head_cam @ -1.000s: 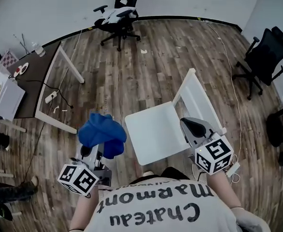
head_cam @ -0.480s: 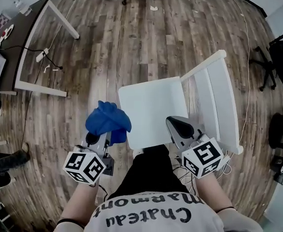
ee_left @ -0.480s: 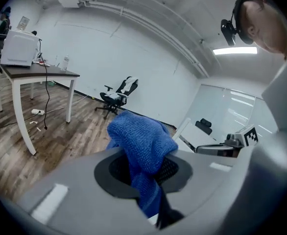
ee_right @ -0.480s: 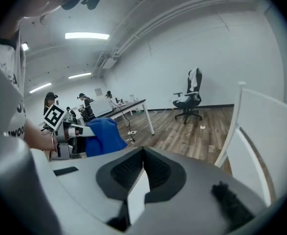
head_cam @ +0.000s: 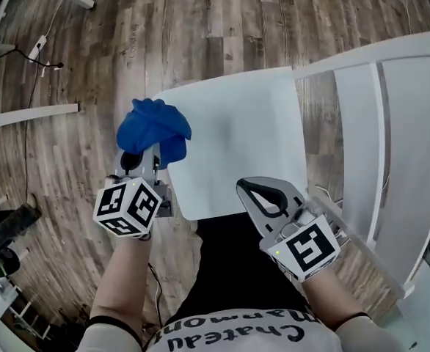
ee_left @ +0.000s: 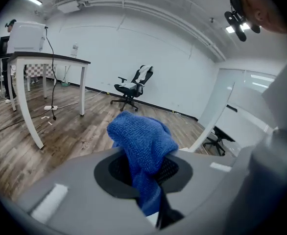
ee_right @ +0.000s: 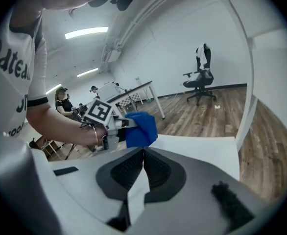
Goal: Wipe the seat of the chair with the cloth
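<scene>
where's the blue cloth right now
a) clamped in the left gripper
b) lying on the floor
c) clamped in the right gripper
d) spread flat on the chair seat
A: the left gripper view shows the blue cloth bunched up and pinched between its jaws, while the right gripper is shut on nothing and the white chair seat has no cloth spread on it.

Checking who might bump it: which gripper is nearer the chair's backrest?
Right. The right gripper is over the seat corner near the backrest; the left gripper, holding the cloth, is at the opposite seat edge.
</scene>
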`<state>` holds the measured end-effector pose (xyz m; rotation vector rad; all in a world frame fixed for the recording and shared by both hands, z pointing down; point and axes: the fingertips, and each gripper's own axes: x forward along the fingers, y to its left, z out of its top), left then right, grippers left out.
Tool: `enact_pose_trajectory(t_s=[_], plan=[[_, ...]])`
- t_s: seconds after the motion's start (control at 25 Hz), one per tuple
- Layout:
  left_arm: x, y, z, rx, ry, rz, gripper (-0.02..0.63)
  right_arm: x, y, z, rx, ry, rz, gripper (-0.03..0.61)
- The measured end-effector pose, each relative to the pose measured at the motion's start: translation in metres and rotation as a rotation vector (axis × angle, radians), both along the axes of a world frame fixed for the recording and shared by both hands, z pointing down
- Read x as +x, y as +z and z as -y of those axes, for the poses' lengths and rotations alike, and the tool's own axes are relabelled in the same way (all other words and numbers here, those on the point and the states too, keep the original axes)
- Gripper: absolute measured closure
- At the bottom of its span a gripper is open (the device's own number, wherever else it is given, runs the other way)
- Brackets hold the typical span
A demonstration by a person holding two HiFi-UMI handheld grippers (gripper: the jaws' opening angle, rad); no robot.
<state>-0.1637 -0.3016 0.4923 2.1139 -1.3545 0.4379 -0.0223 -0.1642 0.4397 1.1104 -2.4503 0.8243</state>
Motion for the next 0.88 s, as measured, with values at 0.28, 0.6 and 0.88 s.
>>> enact_pose_trajectory(t_s=[0.28,0.6,0.88], plan=[[0.001,0.094,0.037,-0.005,-0.055,0.106,0.546,0.005,0.06,-0.01,-0.045,0.004,0.052,0.564],[0.016,0.139,0.035,-0.092,-0.033,0.196,0.548,0.012,0.081,-0.022,-0.093,0.036,0.084,0.564],[0.061,0.141,0.045,-0.11,0.058,0.201,0.549,0.027,0.086,-0.03,-0.108,0.101,0.081,0.563]])
